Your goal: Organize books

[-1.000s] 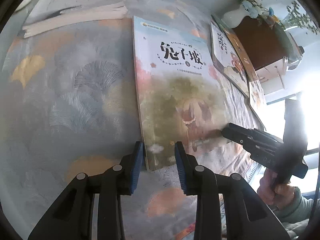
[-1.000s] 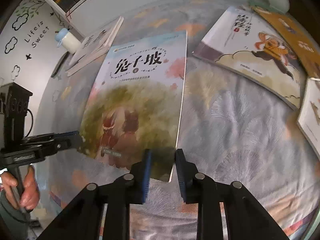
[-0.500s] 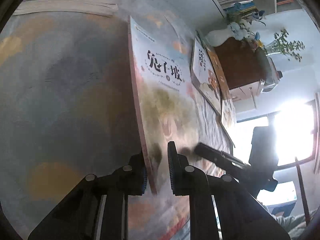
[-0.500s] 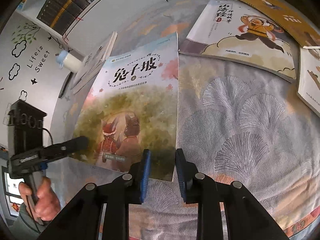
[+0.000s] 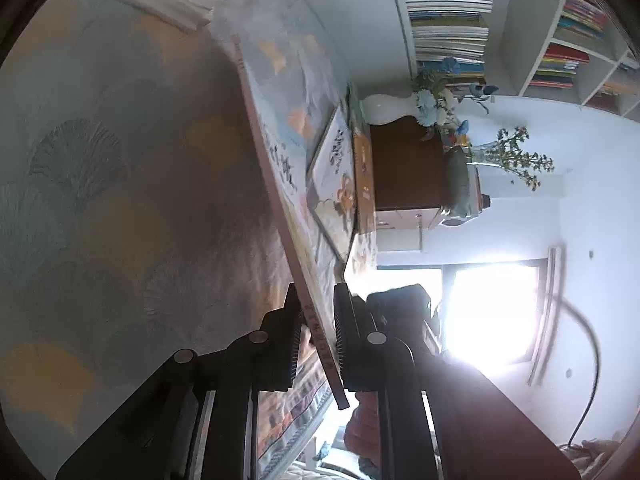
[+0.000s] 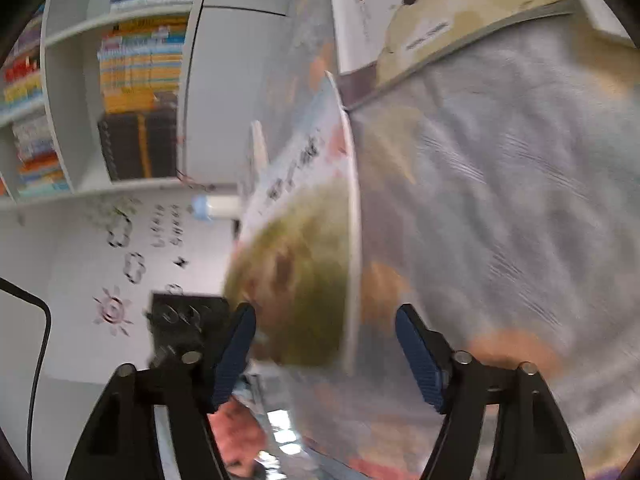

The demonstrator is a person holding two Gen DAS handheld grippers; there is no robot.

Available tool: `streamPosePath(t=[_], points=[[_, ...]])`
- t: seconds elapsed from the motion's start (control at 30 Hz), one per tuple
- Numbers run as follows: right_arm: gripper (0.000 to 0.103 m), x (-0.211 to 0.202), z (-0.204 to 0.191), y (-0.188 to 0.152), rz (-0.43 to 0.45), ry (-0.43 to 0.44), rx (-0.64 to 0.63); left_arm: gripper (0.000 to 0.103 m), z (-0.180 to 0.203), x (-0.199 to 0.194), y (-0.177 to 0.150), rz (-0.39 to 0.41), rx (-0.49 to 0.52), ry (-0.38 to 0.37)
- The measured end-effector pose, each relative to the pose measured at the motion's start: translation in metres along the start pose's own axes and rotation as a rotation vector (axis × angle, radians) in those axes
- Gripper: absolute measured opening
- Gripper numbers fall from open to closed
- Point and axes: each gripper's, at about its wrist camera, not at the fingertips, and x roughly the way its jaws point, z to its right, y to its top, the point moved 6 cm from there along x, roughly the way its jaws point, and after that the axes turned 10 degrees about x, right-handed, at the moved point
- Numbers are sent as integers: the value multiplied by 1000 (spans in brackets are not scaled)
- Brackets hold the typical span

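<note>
White shelving point(image 5: 516, 20) fills the wall beyond your fingers, its compartments packed with flat stacks of books; the spine lettering is too small to read. Ahead of both tools spreads the worktop point(image 5: 100, 184), covered in a grey cloth printed with fan-shaped leaves.

Your left gripper point(image 5: 317, 334) has its fingers clamped on the near corner of the picture book point(image 5: 280, 168), which stands tilted up on edge and runs away from the fingertips. Its cover carries large dark characters, seen too obliquely to read.

Your right gripper point(image 6: 324, 354) is opening: the same book's green, blurred cover point(image 6: 304, 264) sits between the spread fingers, and neither pad presses on it.

Beyond the held book lie two more on the cloth, a white one with a cartoon figure point(image 5: 334, 184) and an orange one point(image 5: 362, 160) just beside it. Past them, a white vase point(image 5: 386, 109) of blue flowers rests on a brown cabinet point(image 5: 408, 168).
</note>
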Motion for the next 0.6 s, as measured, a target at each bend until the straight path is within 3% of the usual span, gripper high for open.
streamPosePath(t=[0.03,0.1,0.13,0.2,0.33,0.4,0.5,0.6], points=[[48,5,-3,2,-8,7,-2,11,-3,-1,0,1,-3,14],[41,18,-7,4,-15,-36,-32,11,-10,-8,1,2,-8,38],[32,23,-12,4,-9,-65,-65,11,-12,-11,1,-3,2,65],[24,24,-22,-1,0,-127,-153,11,-14,-10,1,-38,67,176],[23,34,-51,-21,51,-364,-452,11,-6,-1,-2,-114,227,349],[23,42,-71,-38,72,-503,-668,12,-1,-1,0,-123,286,386],[23,49,-93,-64,81,-620,-930,12,13,-8,6,-114,349,376],[23,48,-114,-79,94,-648,-1037,13,25,-19,12,-93,398,364]])
